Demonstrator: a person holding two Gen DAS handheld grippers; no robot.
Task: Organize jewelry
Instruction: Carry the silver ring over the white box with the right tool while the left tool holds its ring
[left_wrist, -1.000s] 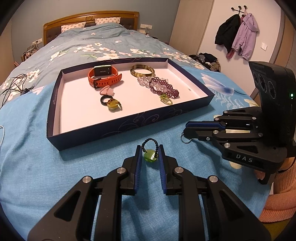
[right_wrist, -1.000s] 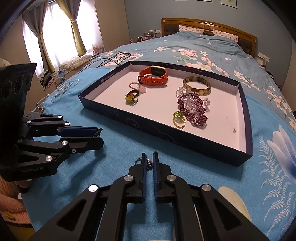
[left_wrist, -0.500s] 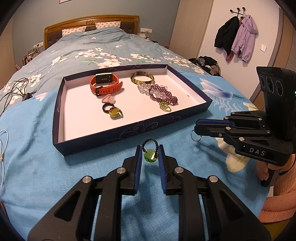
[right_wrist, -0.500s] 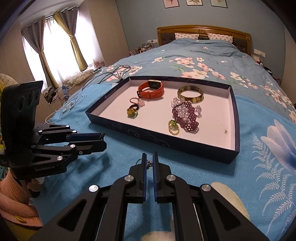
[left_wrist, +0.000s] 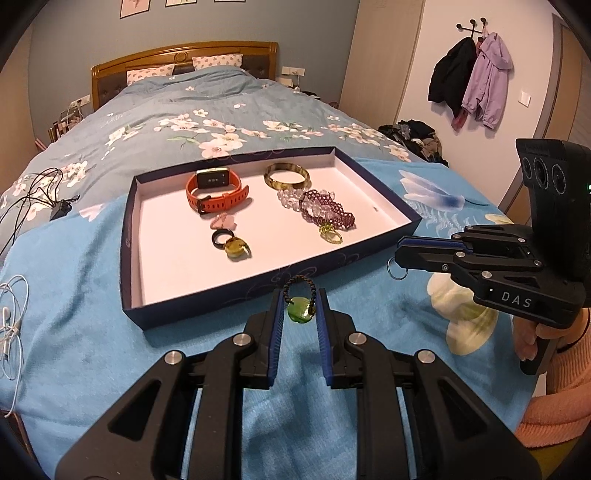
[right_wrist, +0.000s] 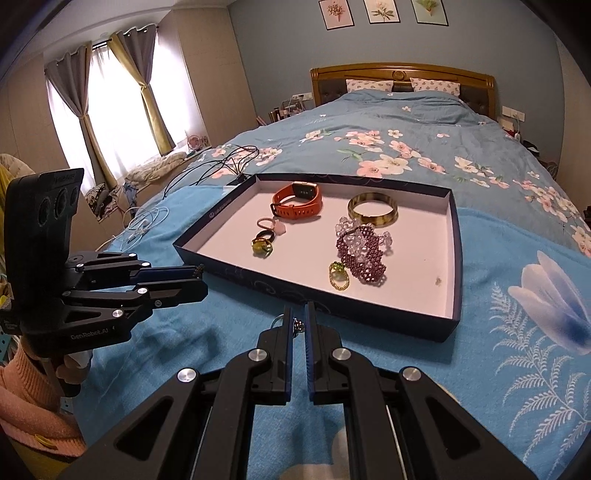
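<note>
Tray (left_wrist: 236, 295): one, dark blue walls, pale floor, lying on the blue blanket (left_wrist: 74, 332) at the foot of the bed (right_wrist: 406, 122).

In the tray, counted:
- Watch (left_wrist: 214, 192): one, orange strap, far left-centre.
- Bangle (left_wrist: 287, 176): one, amber, just right of the watch.
- Beaded bracelets (left_wrist: 321, 208): two, one clear and one purple, touching and overlapping, in front of the bangle.
- Yellow-green ring (left_wrist: 330, 234): one, touching the near end of the purple bracelet.
- Pink ring (left_wrist: 221, 220): one, in front of the watch.
- Black ring (left_wrist: 222, 237): one, touching an olive-stone ring (left_wrist: 236, 247).

Outside the tray:
- Left gripper (left_wrist: 300, 306): jaws part-closed on a green pendant (left_wrist: 300, 312) with a black beaded loop, held above the blanket, just short of the tray's near wall.
- Right gripper (right_wrist: 299, 325): jaws nearly together, pinching a keyring (left_wrist: 397, 267) with small metal beads; its ring hangs below the fingertips, just off the tray's near right corner.

Cables (left_wrist: 33, 195): dark tangle left of the tray; white earphones (left_wrist: 11, 325) nearer.
</note>
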